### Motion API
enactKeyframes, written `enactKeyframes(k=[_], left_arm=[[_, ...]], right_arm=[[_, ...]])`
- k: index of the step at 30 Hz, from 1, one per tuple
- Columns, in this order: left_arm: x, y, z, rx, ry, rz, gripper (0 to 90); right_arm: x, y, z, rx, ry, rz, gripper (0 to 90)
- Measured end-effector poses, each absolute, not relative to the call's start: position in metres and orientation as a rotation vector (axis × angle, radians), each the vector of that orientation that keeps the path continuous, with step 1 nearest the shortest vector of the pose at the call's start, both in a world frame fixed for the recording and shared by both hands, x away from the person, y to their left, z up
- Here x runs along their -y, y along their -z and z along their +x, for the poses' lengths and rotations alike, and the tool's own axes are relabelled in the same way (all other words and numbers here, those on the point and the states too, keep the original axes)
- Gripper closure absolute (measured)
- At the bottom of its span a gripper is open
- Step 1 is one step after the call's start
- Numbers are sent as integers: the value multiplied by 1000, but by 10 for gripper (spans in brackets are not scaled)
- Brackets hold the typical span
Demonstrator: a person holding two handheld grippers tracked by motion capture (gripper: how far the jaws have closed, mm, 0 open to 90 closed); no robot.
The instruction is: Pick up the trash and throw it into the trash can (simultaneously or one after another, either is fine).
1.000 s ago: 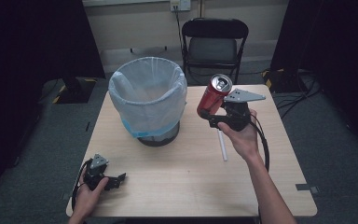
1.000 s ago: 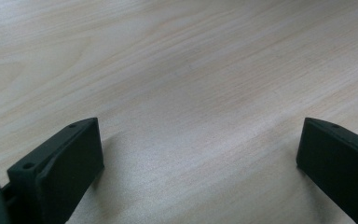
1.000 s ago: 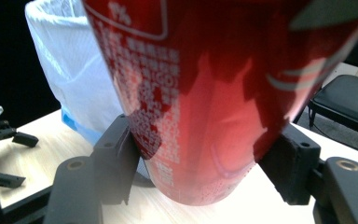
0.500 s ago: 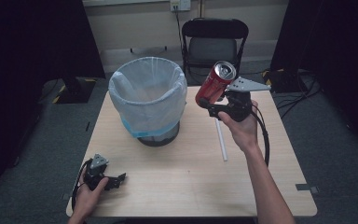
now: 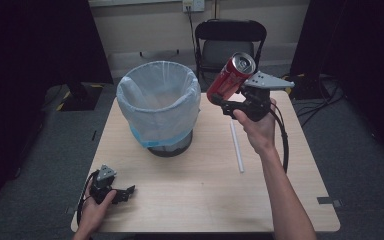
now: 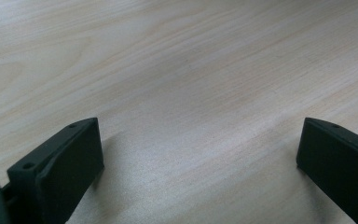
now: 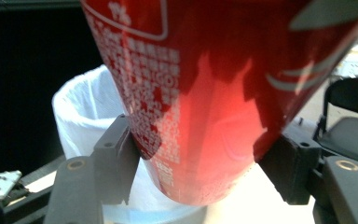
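The right gripper [image 5: 226,98] is clamped on a red can [image 5: 230,77], held tilted in the air just to the right of the white-lined bin [image 5: 158,107] and above the table [image 5: 190,200]. A white straw [image 5: 237,147] lies flat on the table to the right of the bin. Well in front of the bin, near the table's front left corner, the left gripper [image 5: 125,193] rests low with its jaws wide apart around nothing.
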State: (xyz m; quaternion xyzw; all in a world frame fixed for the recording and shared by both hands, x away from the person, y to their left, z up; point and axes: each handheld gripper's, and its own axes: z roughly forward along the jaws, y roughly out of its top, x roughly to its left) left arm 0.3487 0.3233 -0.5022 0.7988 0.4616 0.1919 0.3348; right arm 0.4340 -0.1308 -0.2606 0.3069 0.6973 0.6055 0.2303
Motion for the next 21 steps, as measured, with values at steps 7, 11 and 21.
enactKeyframes(k=[7, 11, 21], left_arm=[[-323, 502, 349, -1205, -499, 2084, 0], [-323, 502, 349, -1204, -499, 2084, 0], [-323, 502, 349, -1204, -499, 2084, 0]], right_arm=[[126, 251, 436, -1898, -1694, 818, 343], [122, 247, 438, -1880, -1728, 804, 343], [110, 236, 445, -1866, -1746, 783, 344]])
